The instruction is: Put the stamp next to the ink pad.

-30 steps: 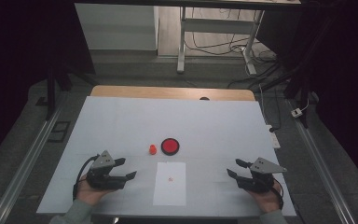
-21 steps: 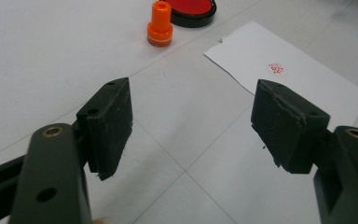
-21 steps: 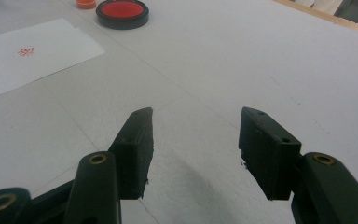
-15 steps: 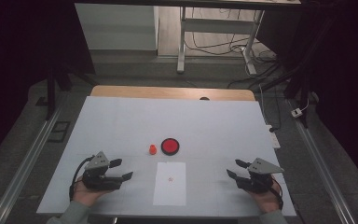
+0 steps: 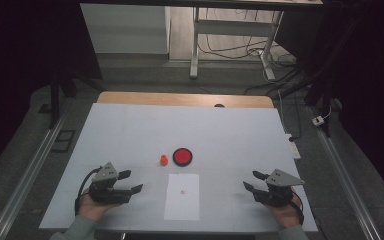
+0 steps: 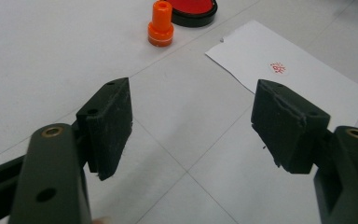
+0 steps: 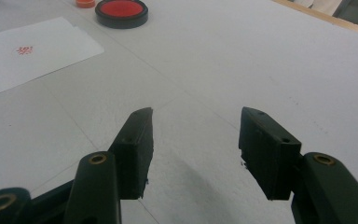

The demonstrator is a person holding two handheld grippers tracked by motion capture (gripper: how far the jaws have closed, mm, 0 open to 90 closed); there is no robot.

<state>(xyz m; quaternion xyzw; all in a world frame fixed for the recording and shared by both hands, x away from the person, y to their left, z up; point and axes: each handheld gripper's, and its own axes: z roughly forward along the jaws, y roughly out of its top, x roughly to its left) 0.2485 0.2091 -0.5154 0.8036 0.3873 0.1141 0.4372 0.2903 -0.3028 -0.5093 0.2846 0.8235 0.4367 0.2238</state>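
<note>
A: From the high view, which step is it?
B: The paper [image 5: 182, 196] carries a red mark, so the stamping seems done. The orange stamp [image 5: 163, 160] stands just beyond the paper, beside the ink pad [image 5: 182, 156], on the counter [image 5: 130, 135].

A: And the left gripper view?
B: The left gripper [image 6: 193, 116] is released and holds nothing; the stamp is ahead, with nothing between.

A: The right gripper view?
B: The right gripper [image 7: 196, 135] is also spread and empty, well apart from the paper.

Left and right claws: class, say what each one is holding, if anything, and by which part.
Nothing is held. The left claw and the right claw both have open jaws with only bare table between them; the orange stamp stands apart, untouched.
</note>
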